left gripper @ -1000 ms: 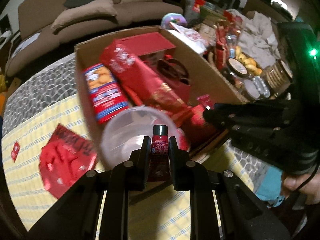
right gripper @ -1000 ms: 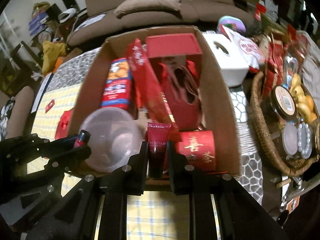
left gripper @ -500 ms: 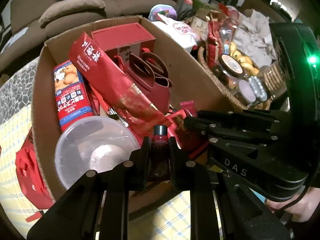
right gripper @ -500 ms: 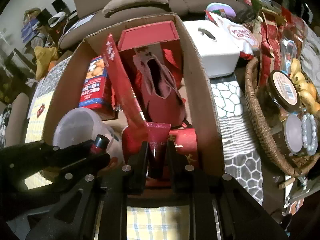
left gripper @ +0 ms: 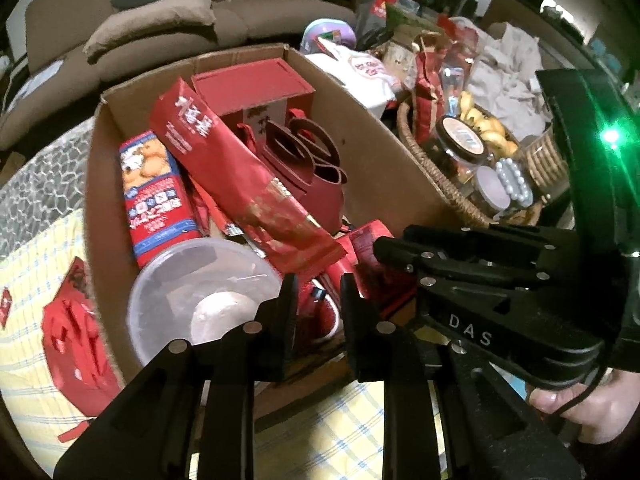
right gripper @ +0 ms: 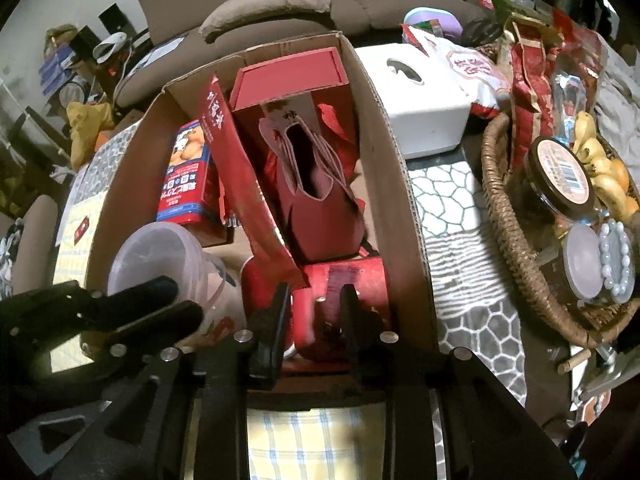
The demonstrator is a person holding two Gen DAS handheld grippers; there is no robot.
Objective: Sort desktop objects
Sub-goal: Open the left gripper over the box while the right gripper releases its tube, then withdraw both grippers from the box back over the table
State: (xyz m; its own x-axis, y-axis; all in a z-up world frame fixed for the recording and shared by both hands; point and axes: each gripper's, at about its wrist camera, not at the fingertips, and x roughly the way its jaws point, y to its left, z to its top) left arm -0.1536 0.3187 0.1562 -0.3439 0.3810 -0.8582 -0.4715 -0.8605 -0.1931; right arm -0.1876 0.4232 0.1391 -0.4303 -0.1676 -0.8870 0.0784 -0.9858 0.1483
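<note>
On the left, yellow checked cloth (left gripper: 36,256) lay beyond the cardboard box (left gripper: 384,160), with one flat red packet (left gripper: 76,336) on it. Inside the crowded box stood one clear lidded tub (left gripper: 200,300) against the left wall, one biscuit carton (left gripper: 154,196), one long red pouch (left gripper: 240,184) and one red handbag (right gripper: 320,208). The left gripper (left gripper: 316,300) hung over the near edge, jaws opening, a small red tube (left gripper: 316,300) loose between them. The right gripper (right gripper: 314,308), jaws also opening, had a blurred red tube (right gripper: 308,320) between them, seemingly loose. One wicker basket (right gripper: 508,216) sat near the box's right wall.
</note>
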